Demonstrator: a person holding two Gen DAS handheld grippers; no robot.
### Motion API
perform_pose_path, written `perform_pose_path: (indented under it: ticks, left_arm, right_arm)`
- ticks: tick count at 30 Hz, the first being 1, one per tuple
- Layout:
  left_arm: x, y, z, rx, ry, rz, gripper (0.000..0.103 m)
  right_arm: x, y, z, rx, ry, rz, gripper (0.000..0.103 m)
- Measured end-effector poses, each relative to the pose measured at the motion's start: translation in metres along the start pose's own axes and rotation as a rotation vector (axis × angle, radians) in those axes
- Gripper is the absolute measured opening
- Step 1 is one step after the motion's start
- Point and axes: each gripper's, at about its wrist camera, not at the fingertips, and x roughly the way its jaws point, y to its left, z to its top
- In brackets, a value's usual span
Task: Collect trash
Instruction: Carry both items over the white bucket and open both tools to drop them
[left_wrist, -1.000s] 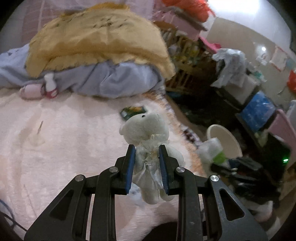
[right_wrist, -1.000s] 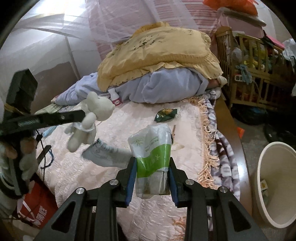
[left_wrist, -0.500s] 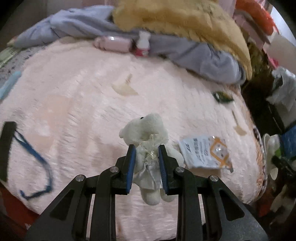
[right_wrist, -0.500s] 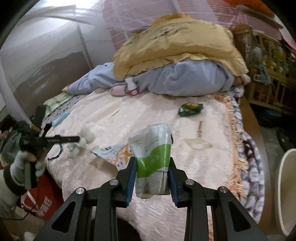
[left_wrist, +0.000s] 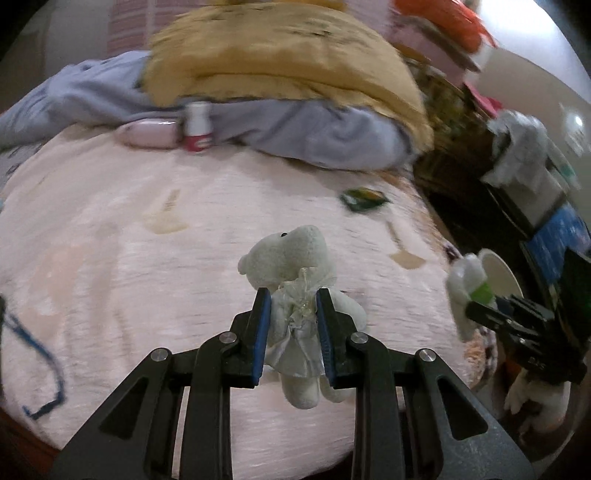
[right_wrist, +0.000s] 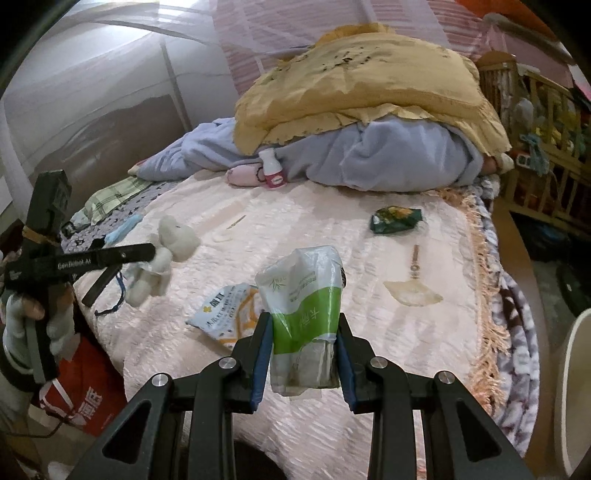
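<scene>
Two black grippers work over the pink quilted bedspread (right_wrist: 369, 258). The left gripper (left_wrist: 291, 325) is clamped on one small white plush bear (left_wrist: 295, 280); the right gripper (right_wrist: 303, 354) is clamped on one green-and-white plastic packet (right_wrist: 303, 306). One white-and-orange wrapper (right_wrist: 225, 310) and one dark green snack wrapper (right_wrist: 395, 219) lie on the bedspread. The left gripper's arm reads "GenRobot AI".

On my left tool (right_wrist: 147, 254) I can read "GenRobot.AI" in white along its arm. The red bag (right_wrist: 88, 398) beside the bed carries large white Chinese characters, and the printing on the green-and-white pouch (right_wrist: 303, 317) is too small to read.

Two wrist fisheyes, close above the shared pink bedspread (left_wrist: 110, 258), angled down toward the pillows (right_wrist: 362, 74).
</scene>
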Motion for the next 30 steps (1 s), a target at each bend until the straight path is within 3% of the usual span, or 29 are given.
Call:
perform_pose_path:
  ticks: [11, 30]
  left_arm:
    - [0.060, -0.123, 0.005, 0.191, 0.032, -0.065, 0.022]
    - [0.120, -0.268, 0.016, 0.399, 0.052, -0.140, 0.022]
  right_arm:
    - [-0.038, -0.058, -0.015, 0.082, -0.037, -0.115, 0.031]
    - [-0.117, -0.195, -0.053, 0.268, -0.067, -0.370, 0.031]
